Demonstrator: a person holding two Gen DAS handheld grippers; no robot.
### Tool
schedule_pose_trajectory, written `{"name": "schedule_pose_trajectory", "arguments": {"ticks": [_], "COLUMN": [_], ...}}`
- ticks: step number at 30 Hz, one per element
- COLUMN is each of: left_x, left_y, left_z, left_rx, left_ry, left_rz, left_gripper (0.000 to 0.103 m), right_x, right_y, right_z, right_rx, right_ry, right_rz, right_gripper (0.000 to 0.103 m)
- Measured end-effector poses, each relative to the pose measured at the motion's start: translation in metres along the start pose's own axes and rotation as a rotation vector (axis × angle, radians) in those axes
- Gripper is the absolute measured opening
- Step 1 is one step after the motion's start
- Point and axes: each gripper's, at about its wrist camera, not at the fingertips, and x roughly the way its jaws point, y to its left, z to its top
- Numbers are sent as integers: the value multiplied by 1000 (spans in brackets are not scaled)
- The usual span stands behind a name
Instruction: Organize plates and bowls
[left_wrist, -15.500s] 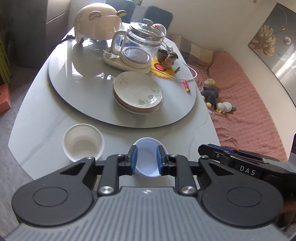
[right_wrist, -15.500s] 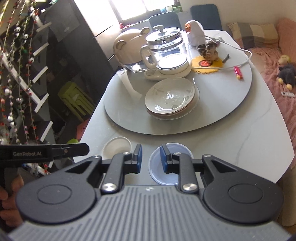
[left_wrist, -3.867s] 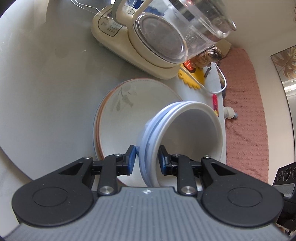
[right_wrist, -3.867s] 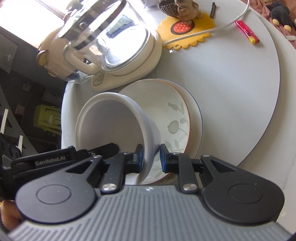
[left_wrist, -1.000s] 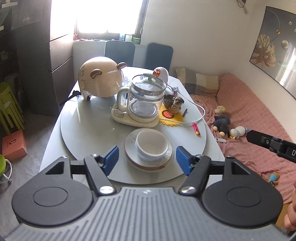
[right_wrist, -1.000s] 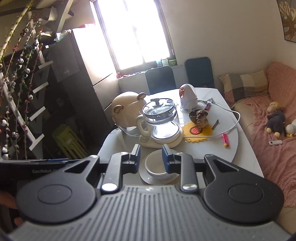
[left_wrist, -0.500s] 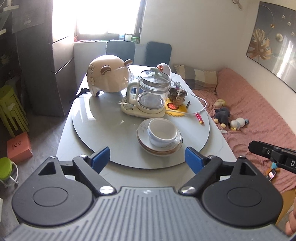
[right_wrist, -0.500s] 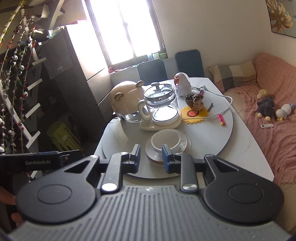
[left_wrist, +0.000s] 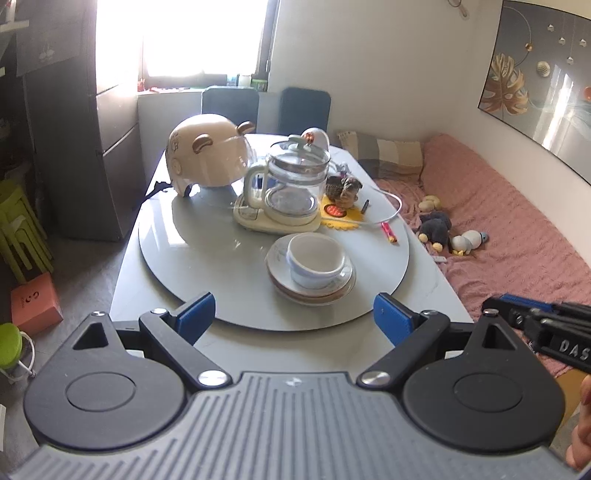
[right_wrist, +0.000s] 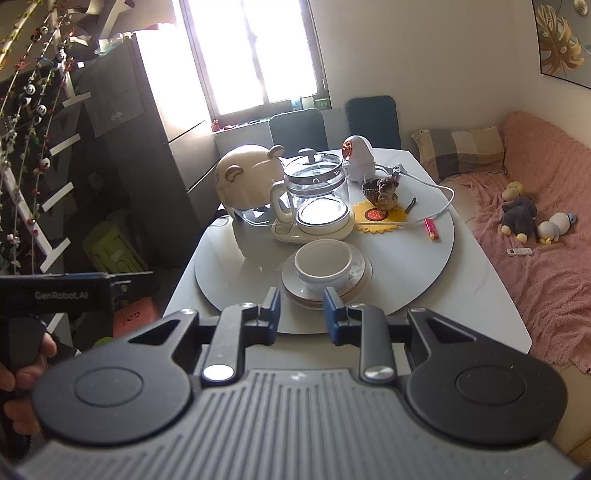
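Nested white bowls (left_wrist: 316, 260) sit upright on a stack of plates (left_wrist: 310, 286) on the grey turntable (left_wrist: 184, 236). They also show in the right wrist view: bowls (right_wrist: 325, 264) on plates (right_wrist: 356, 278). My left gripper (left_wrist: 293, 319) is wide open and empty, held back above the table's near edge. My right gripper (right_wrist: 301, 314) is empty with a narrow gap between its jaws, also back from the stack. The right gripper's body (left_wrist: 546, 332) shows at the left view's right edge.
A glass kettle on a cream base (left_wrist: 291, 195), a beige bear-eared helmet (left_wrist: 207, 158), a yellow mat with a figurine (left_wrist: 341, 206) and a red lighter (left_wrist: 388, 232) stand on the turntable. A pink couch with toys (left_wrist: 498, 236) is right; green stools (left_wrist: 18, 229) are left.
Both grippers have drawn further back from the table and risen slightly. The left jaws have opened wider. The bowls and plates have not moved.
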Motion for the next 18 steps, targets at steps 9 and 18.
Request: {"name": "schedule_pose_trajectory", "arguments": {"ticks": [9,18], "left_x": [-13,-30], "left_y": [-32,-42], "left_z": [-14,-25], "left_rx": [-36,-86], "left_ry": [-30,-28], "left_rz": [20,52], "left_gripper": [95,96], "right_x": [-12,-24], "right_y": [-31,-47], "right_z": [-6,-5], "right_rx": [-2,-20], "right_ry": [-15,-8], "right_rz": [3,20], "right_gripper": [30,30]}}
